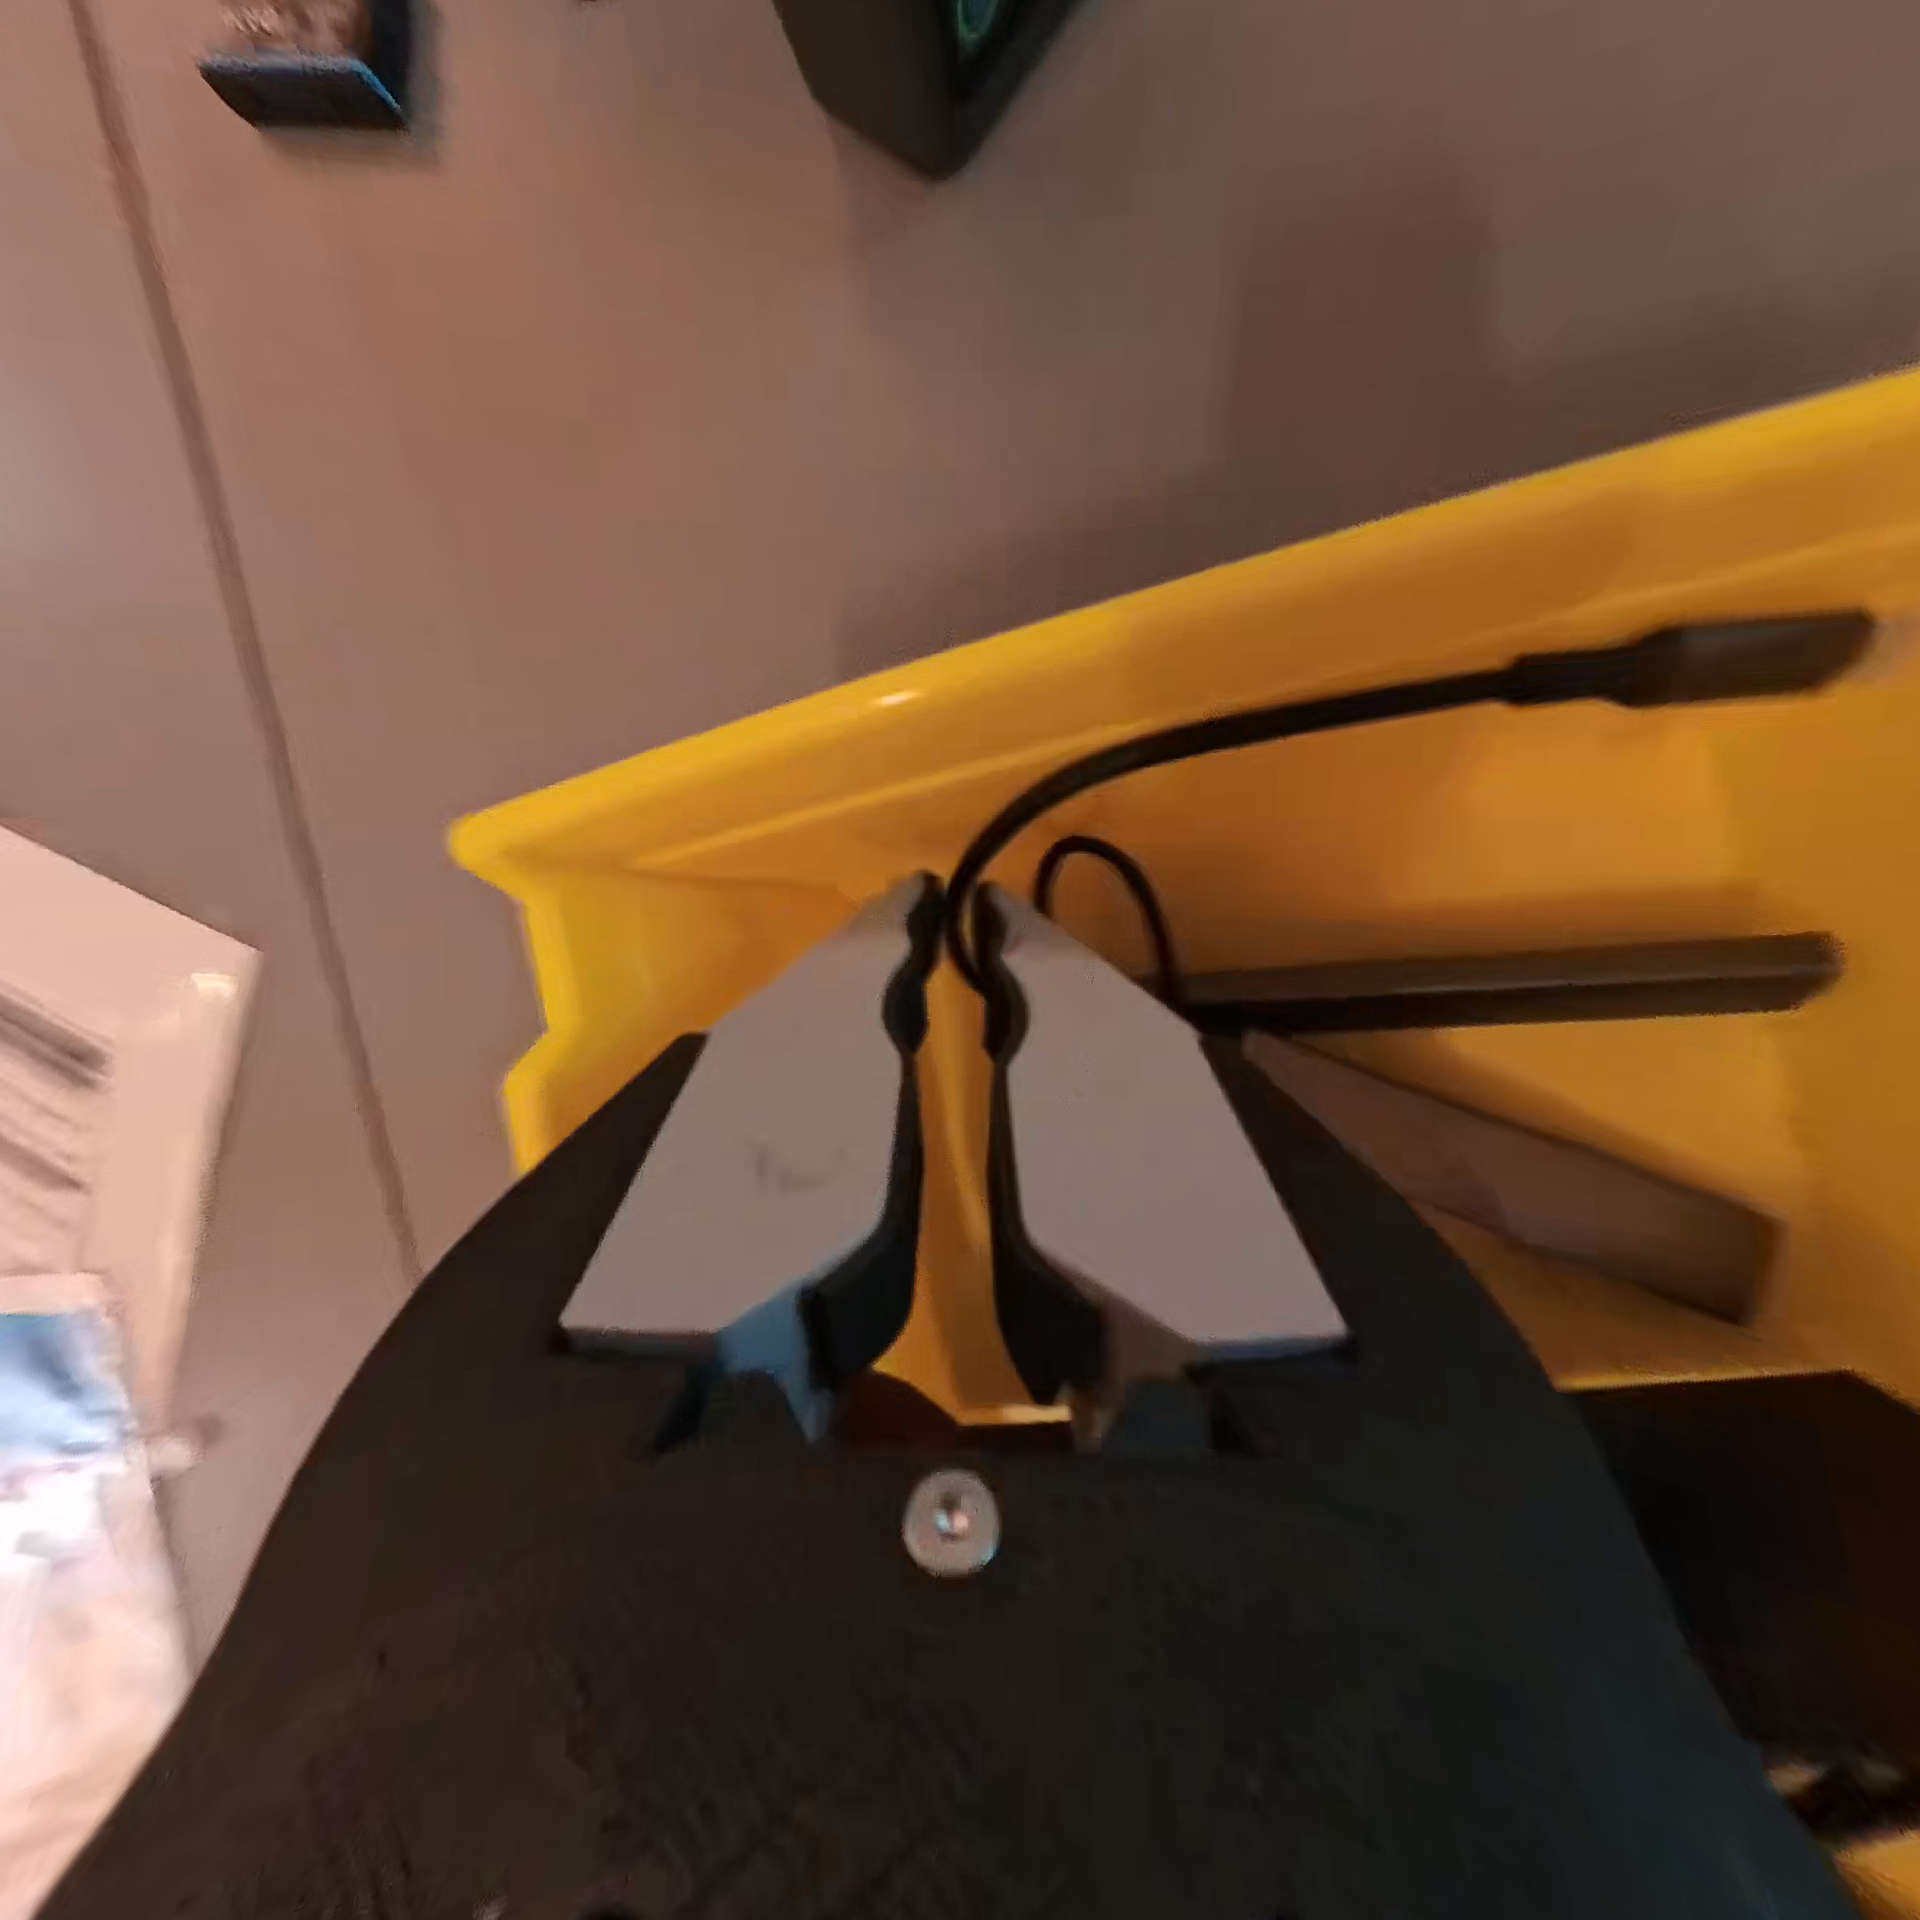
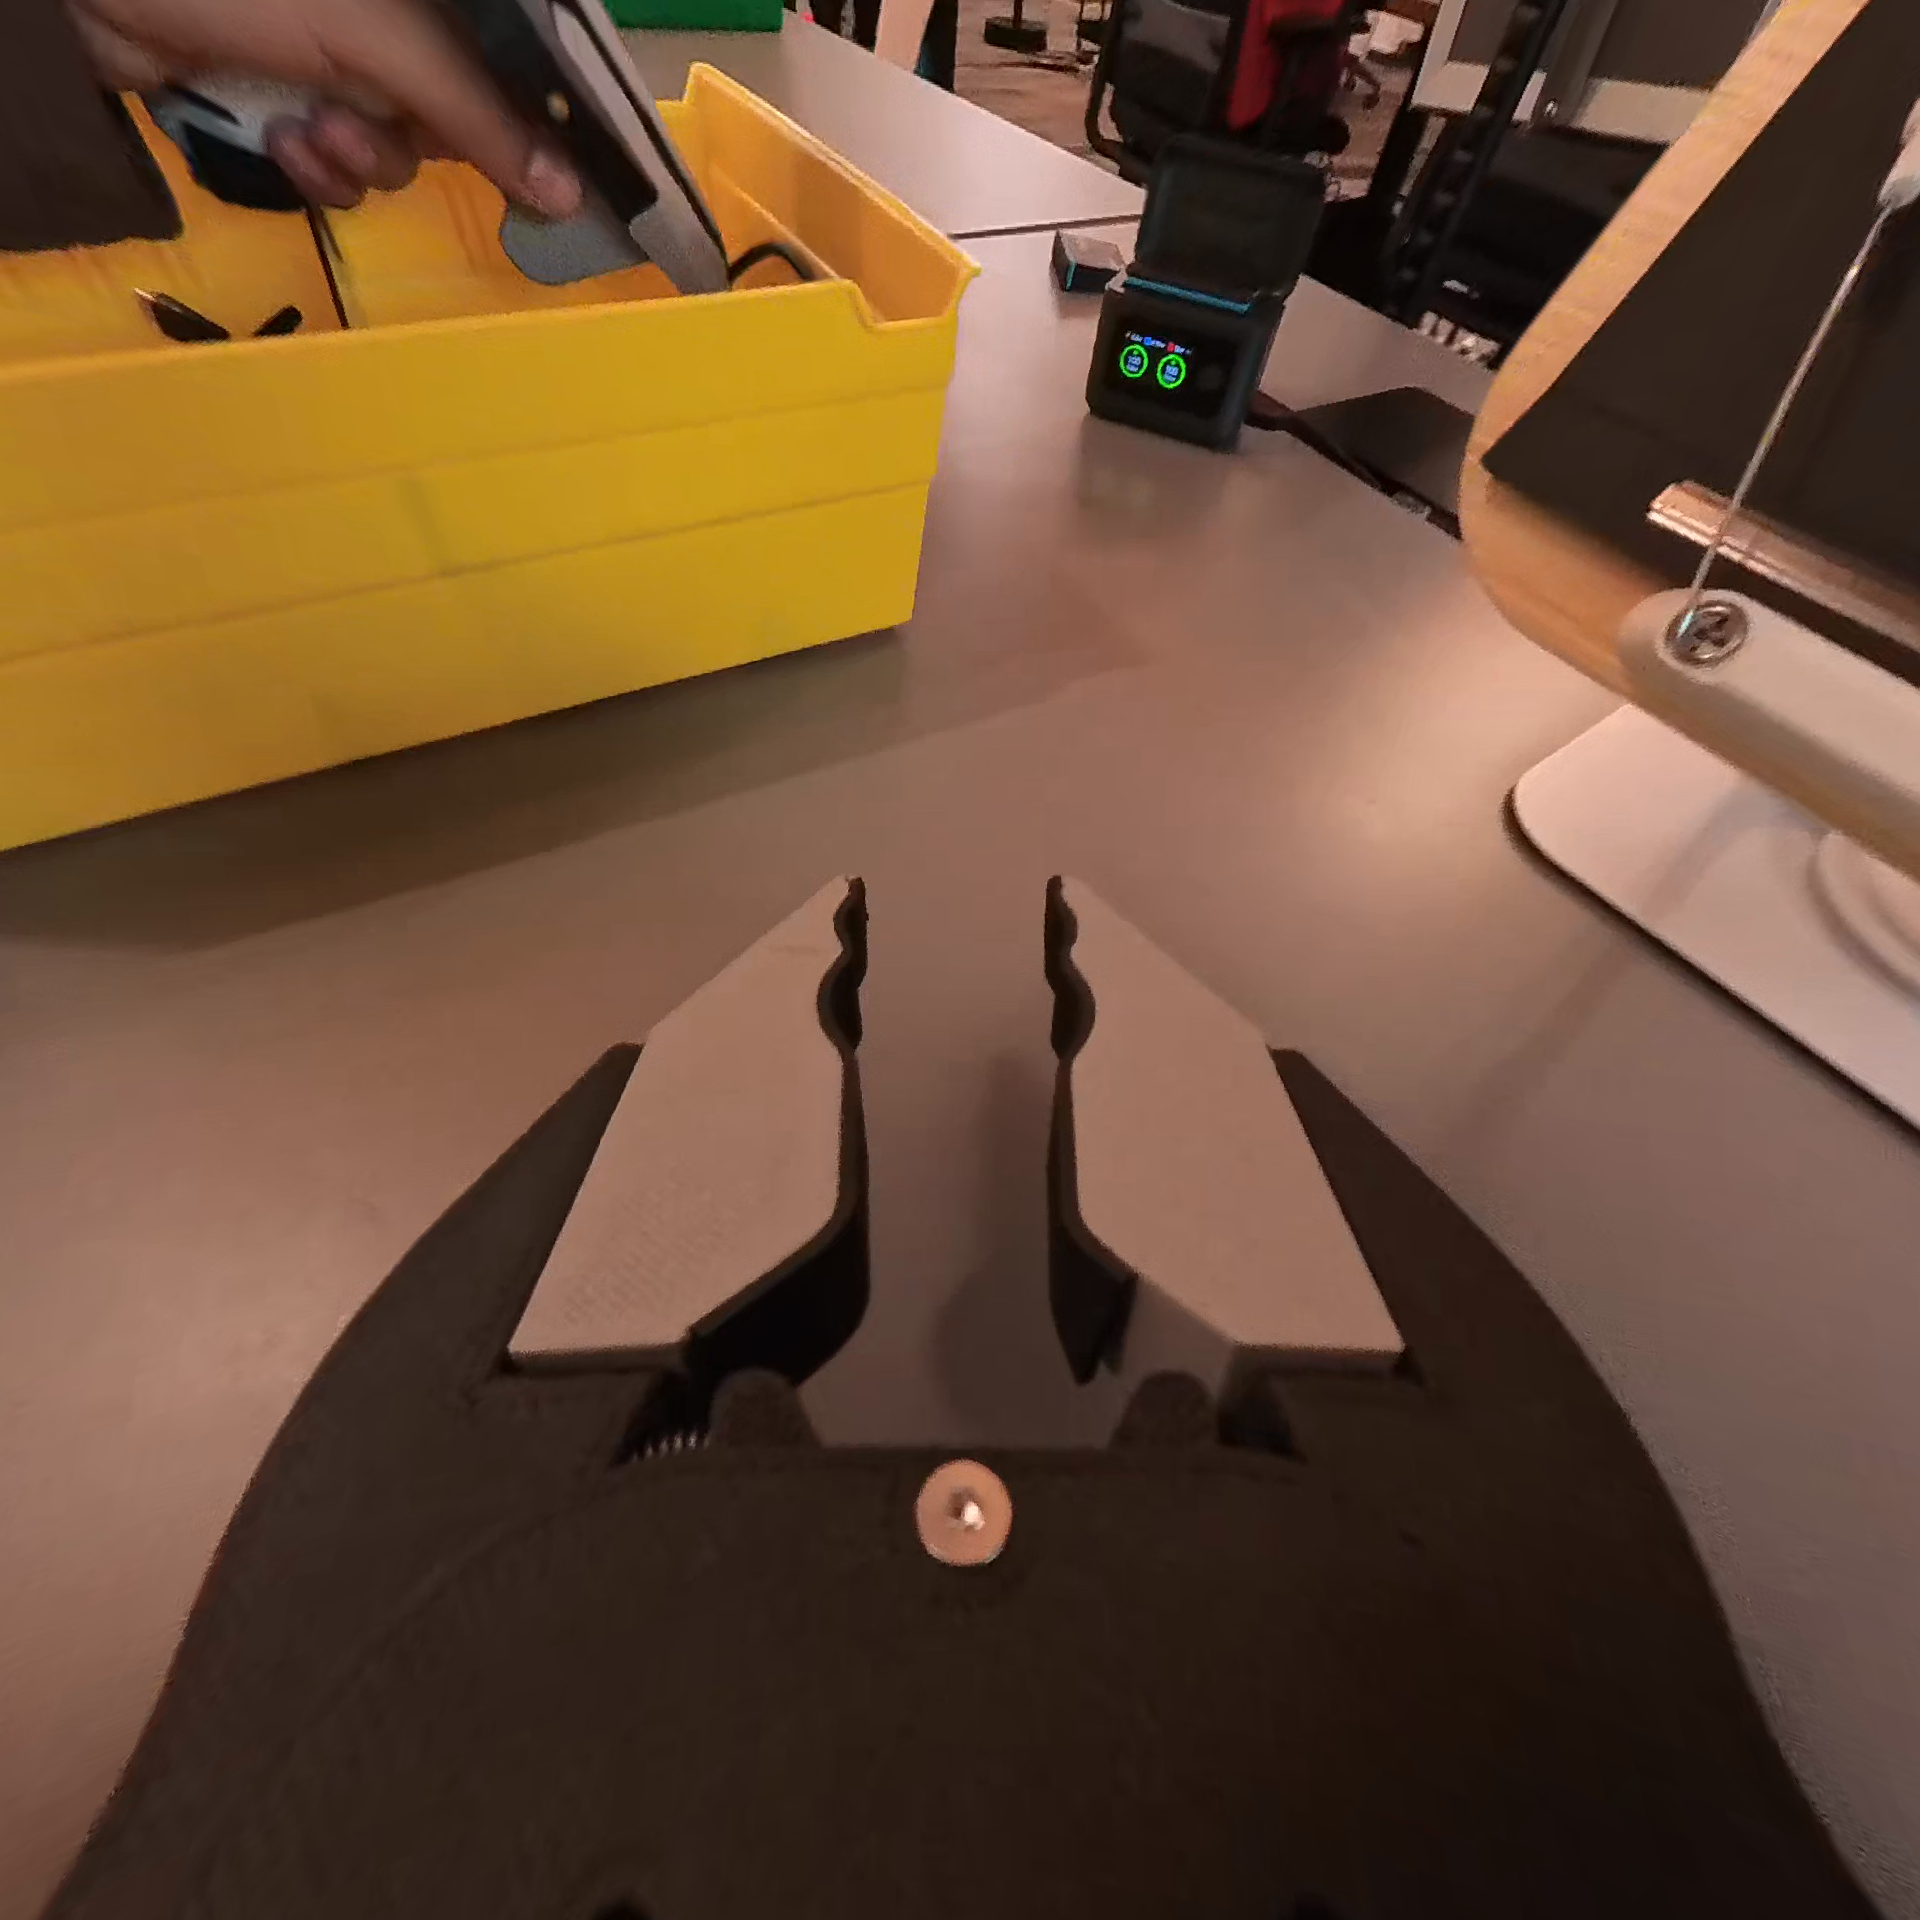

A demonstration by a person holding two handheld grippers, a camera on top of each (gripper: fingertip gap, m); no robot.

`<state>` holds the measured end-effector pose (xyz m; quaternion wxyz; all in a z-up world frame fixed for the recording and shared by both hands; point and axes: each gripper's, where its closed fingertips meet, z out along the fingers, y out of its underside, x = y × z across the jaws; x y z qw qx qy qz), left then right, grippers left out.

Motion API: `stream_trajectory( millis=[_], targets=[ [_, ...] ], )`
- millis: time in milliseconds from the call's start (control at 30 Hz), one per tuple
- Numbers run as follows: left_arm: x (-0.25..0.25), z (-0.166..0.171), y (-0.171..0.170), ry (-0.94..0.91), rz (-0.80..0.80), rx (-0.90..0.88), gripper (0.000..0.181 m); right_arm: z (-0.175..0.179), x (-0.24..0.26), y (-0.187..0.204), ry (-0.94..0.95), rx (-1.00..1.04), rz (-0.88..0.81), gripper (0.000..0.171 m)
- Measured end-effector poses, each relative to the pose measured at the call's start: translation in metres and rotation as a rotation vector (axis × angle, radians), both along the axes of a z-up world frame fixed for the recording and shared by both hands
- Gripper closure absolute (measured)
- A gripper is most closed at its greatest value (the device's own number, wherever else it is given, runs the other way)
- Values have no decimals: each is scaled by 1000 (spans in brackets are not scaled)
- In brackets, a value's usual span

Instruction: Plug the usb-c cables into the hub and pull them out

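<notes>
My left gripper [image 1: 956,904] reaches into the yellow bin [image 1: 1039,675], its jaws nearly together and pinched on a thin black cable [image 1: 1195,743]. The cable curves right to a dark plug body [image 1: 1704,670] held above the bin floor. A dark bar-shaped hub [image 1: 1507,982] lies in the bin just right of the fingers, with a grey bar [image 1: 1507,1174] below it. My right gripper [image 2: 951,904] is open and empty, low over the grey table, in front of the bin [image 2: 468,436]. The right wrist view also shows the left gripper [image 2: 623,156] and a hand in the bin.
A small black device with a green-lit screen [image 2: 1174,364] stands behind the bin, with a small dark box [image 2: 1091,265] beside it. A white stand base [image 2: 1714,914] and a wooden-edged panel [image 2: 1558,416] are to the right. White packaging [image 1: 83,1143] lies left of the bin.
</notes>
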<state>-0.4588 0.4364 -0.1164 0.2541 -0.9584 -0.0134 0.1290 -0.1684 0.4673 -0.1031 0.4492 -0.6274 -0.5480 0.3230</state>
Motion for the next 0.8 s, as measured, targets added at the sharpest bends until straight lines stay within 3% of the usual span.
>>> stream_trajectory(
  millis=[100,200,467,567,667,800],
  targets=[
    [0,9,0,92,-52,5,167,3,0,-4,14,-21,9,141],
    [-1,41,-1,188,-60,89,180,7,1,-8,11,23,13,141],
    [28,157,-19,516,-160,172,180,10,7,-14,-21,152,7,142],
    [35,220,-23,712,-137,338,179,10,10,-13,-25,170,-10,142],
    [60,259,-28,674,-160,505,180,12,14,-15,-7,156,-4,137],
    [100,265,-33,549,-237,550,180,22,15,-26,61,94,55,123]
  ],
)
